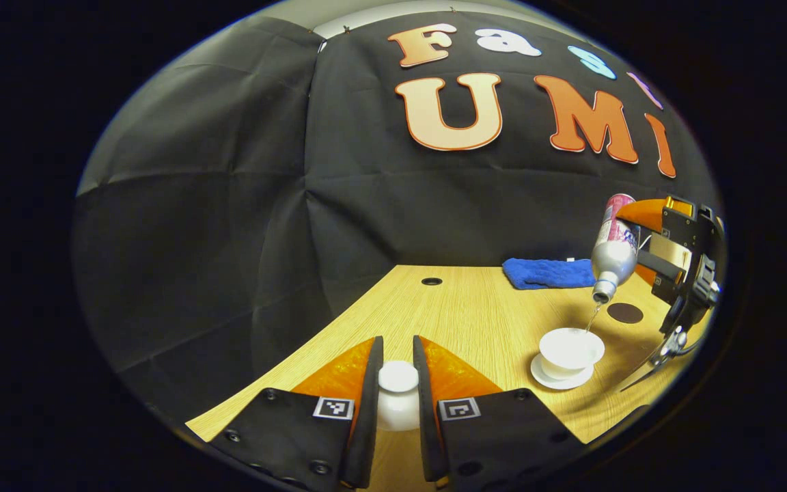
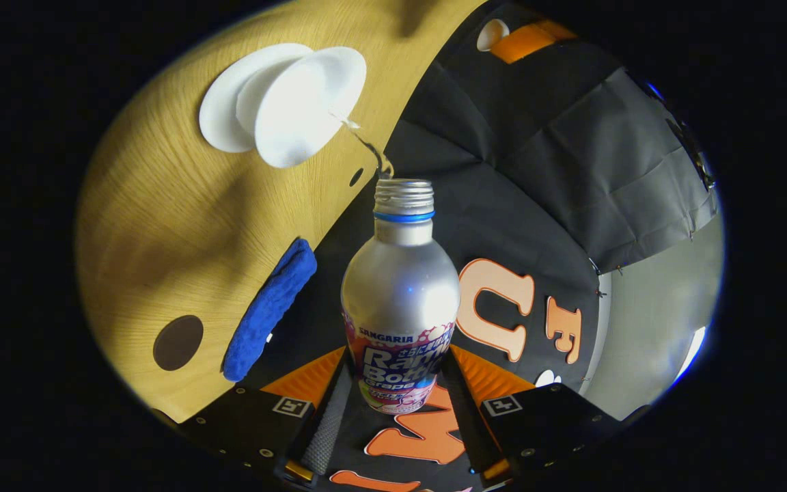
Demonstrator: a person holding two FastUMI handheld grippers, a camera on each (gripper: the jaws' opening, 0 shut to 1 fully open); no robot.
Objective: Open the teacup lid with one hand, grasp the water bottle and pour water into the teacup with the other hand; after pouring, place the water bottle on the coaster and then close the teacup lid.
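Observation:
My left gripper point(image 1: 398, 348) is shut on the white teacup lid point(image 1: 398, 391), held low over the wooden table point(image 1: 462, 314). To the right stands the white teacup point(image 1: 569, 347) on its saucer point(image 1: 552, 381), uncovered. Above it the silver water bottle point(image 1: 612, 260) is tipped mouth down, and a thin stream of water point(image 1: 593, 319) falls into the cup. My right gripper point(image 2: 399, 355) is shut on the bottle point(image 2: 400, 287) at its labelled lower part. In the right gripper view the stream point(image 2: 366, 147) arcs from the bottle mouth to the teacup point(image 2: 305, 102).
A round dark coaster point(image 1: 624, 313) lies just behind the cup, also seen as the coaster point(image 2: 178, 342) beside a blue cloth point(image 2: 269, 307). The blue cloth point(image 1: 549, 273) lies at the back of the table. A small round hole point(image 1: 431, 281) sits near the table's far edge.

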